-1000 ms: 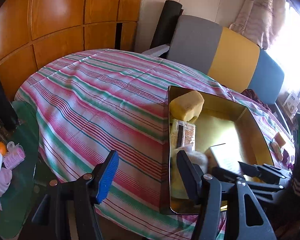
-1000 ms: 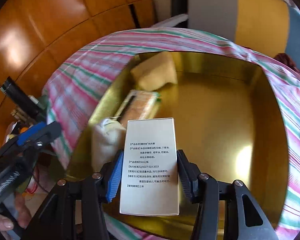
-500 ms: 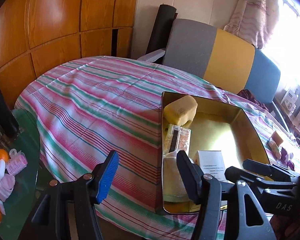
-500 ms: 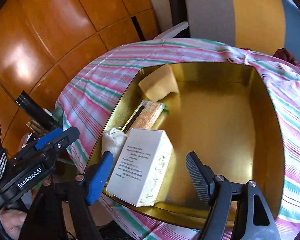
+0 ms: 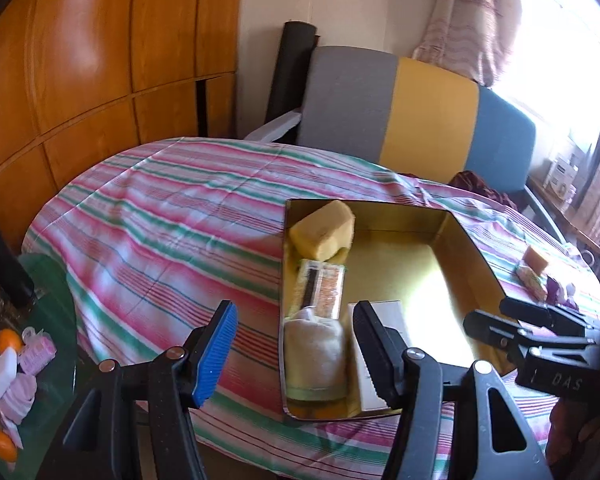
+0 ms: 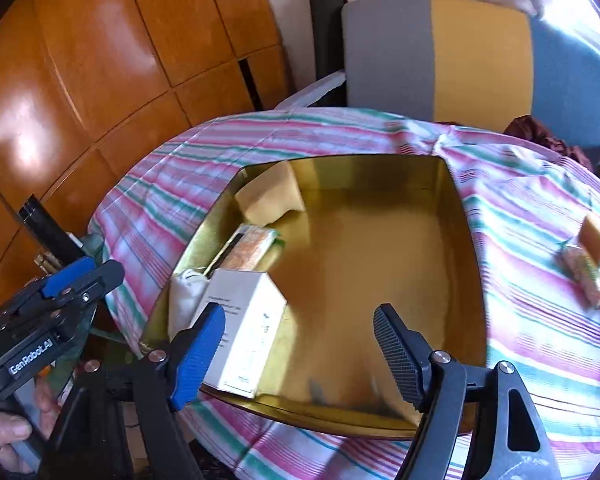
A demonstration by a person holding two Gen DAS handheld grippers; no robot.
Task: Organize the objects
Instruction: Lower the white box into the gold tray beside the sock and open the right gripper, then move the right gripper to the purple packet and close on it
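A gold tray sits on the striped tablecloth. Along its left side lie a yellow sponge, a flat orange packet, a rolled white cloth and a white printed box. My right gripper hovers over the tray's near edge. Its jaws are opening, nothing is between them, and the box rests just left of the blue finger. My left gripper is open and empty at the tray's left rim. Its right finger hides part of the box.
An orange sponge and a small packet lie on the cloth right of the tray. A grey, yellow and blue chair stands behind the table. A green glass side table at the left holds oranges and hair rollers.
The right gripper opened and let go of the white box, which now lies in the tray beside the cloth. Both grippers pulled back and rose.
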